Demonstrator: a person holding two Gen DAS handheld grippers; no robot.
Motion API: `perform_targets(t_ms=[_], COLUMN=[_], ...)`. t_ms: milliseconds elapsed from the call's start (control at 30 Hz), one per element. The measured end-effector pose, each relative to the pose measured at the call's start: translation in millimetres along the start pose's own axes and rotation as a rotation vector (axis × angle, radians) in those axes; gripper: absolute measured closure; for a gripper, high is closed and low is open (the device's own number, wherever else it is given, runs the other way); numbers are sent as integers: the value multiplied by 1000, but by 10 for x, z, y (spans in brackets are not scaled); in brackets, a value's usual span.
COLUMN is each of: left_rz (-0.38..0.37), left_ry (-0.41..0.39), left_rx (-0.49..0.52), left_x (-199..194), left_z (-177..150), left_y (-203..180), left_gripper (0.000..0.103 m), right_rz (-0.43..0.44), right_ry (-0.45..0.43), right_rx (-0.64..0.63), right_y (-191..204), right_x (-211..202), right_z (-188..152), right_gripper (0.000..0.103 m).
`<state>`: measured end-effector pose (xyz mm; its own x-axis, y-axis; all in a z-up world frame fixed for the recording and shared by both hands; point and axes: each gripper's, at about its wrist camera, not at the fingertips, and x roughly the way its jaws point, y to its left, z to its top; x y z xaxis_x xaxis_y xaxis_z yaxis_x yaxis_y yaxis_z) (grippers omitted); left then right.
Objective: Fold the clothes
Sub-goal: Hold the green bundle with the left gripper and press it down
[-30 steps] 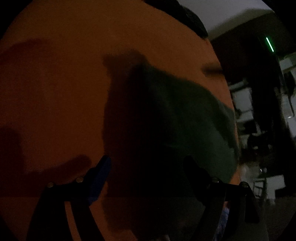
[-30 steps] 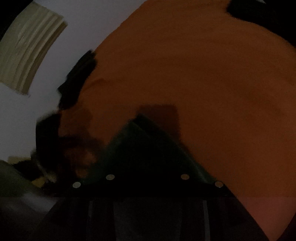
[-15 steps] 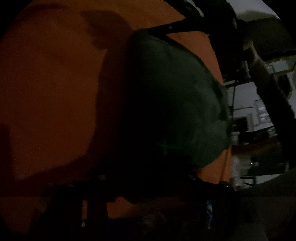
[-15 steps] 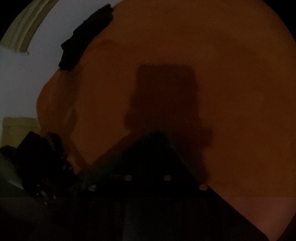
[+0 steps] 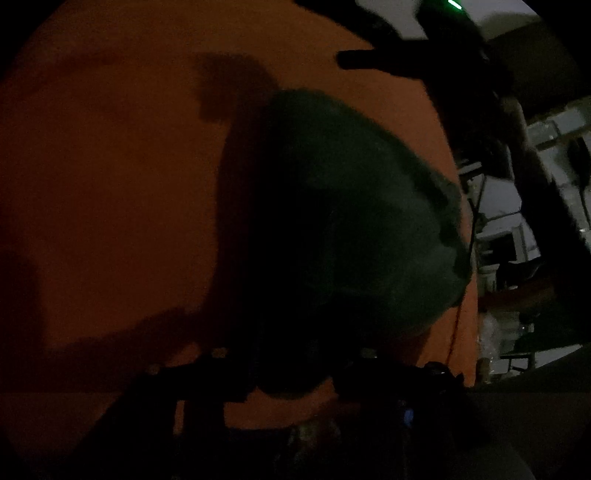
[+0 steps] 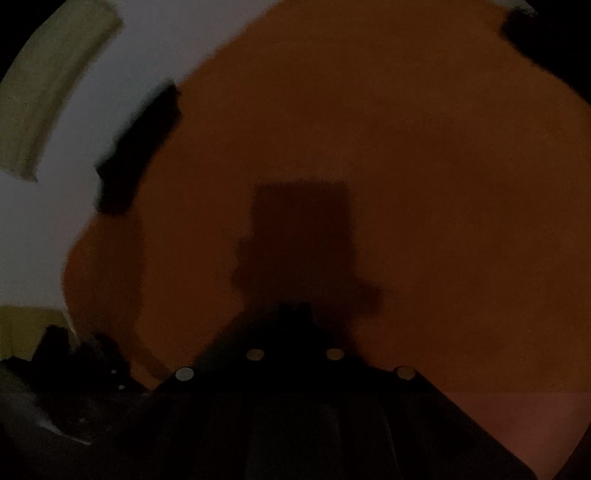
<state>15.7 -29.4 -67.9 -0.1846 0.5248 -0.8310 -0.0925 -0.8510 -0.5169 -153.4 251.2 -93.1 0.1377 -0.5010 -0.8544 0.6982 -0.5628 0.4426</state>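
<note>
Left wrist view, very dim, some blur. The far left is filled by the orange table cover [image 5: 110, 184], bare there except for a blocky shadow [image 5: 229, 88] that runs down towards me.

Centre: the dark green garment [image 5: 369, 229] is bunched into a rounded mass over the orange cover, and its right edge reaches the table's right rim. Its lower end narrows into my left gripper [image 5: 291, 373]. The jaws are at a narrow setting and are opening slightly. The fold of cloth fills the gap from one finger to the other, so I record it as gripped.

Upper right: a black shape with a green light strip [image 5: 456, 4] hangs above the far table edge, apart from the garment. Beyond it there is pale room clutter, too blurred to identify.

Right wrist view. Left: a pale wall [image 6: 110, 55], then a black cloth item [image 6: 140, 147] lying on the table's far-left edge. At lower left a dark heap [image 6: 74, 362] cannot be identified.

Centre: the shadow of the tool [image 6: 299, 236] falls square on the bare orange cover. Below it, the fingers of my right gripper [image 6: 295, 310] are closed together at the tip. I cannot see any cloth between them; that area is too dark to be sure. The green garment does not appear in this view.
</note>
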Motion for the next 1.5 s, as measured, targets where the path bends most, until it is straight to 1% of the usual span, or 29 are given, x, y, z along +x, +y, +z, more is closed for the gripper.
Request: perform_targets(t_ms=[33,100,133,200,267,300,367,433,467,500,567,600,700,833,867,933,967,1000,1033,1067,1100,1133,1167,1233,1300,1367,1433,1467,1500], left_rz=[-16,-41,-57,-76,-85,-88,-97,-111,-114,-94,-58,-50,-27,-38,-41,-49,-54,-53,-52,-51,-53,-55,-65,-63,-84,-87,-97,-93,-90], left_ry=[-1,15,25,47,69,82,127,158,172,180,196,202,217,200,196,190,180,170,159,148,143,143,146,158,176,183,178,175,172], left_rx=[15,48,71,147,251,310,402,439,457,475,507,501,485,477,479,492,499,501,500,498,489,477,467,440,410,412,453,473,493], left_x=[29,103,171,309,476,573,790,953,1035,1119,1259,1191,990,851,786,650,560,486,466,448,442,448,488,574,655,670,515,521,527], left_z=[59,202,239,254,221,194,197,134,104,84,41,14,-66,-94,-59,3,88,174,267,372,534,714,859,1101,1246,1235,1289,1256,1222], left_y=[-32,-185,-323,-608,-982,-1198,-1587,-1730,-1792,-1815,-1830,-1674,-1224,-1027,-910,-888,-872,-838,-830,-818,-785,-750,-732,-701,-681,-698,-641,-677,-714], left_gripper=[57,57,57,57,57,57,57,57,57,57,58,59,59,59,59,59,59,58,58,58,58,58,58,58,58,58,58,57,57], right_rz=[28,67,86,84,35,-8,-73,-112,-107,-80,-64,-57,-96,-154,-165,-71,-22,18,47,68,73,78,56,-20,-58,-45,-30,-18,9], right_ry=[-40,-50,-54,-1,57,85,111,141,146,147,118,104,26,-29,-38,-10,5,23,33,31,29,26,26,35,28,21,13,11,19], right_rx=[5,-9,-16,-35,-17,8,31,52,63,76,80,81,119,151,164,208,230,236,231,229,230,231,222,198,194,192,191,186,188], right_y=[-4,-63,-93,-183,-333,-454,-575,-734,-740,-774,-764,-758,-810,-897,-922,-978,-1006,-991,-940,-872,-857,-845,-852,-886,-864,-859,-856,-892,-932], right_x=[-204,-487,-627,-717,-720,-712,-661,-614,-573,-556,-549,-545,-594,-673,-683,-662,-650,-650,-617,-575,-556,-537,-518,-548,-503,-502,-521,-567,-565], right_z=[-48,-281,-399,-706,-1007,-1168,-1339,-1482,-1527,-1565,-1608,-1629,-1640,-1640,-1644,-1685,-1706,-1723,-1743,-1755,-1766,-1777,-1779,-1747,-1725,-1736,-1745,-1752,-1763], right_gripper=[98,94,93,92,92,92,92,92,92,92,103,103,103,103,103,103,103,98,79,67,51,51,54,89,101,102,102,101,98])
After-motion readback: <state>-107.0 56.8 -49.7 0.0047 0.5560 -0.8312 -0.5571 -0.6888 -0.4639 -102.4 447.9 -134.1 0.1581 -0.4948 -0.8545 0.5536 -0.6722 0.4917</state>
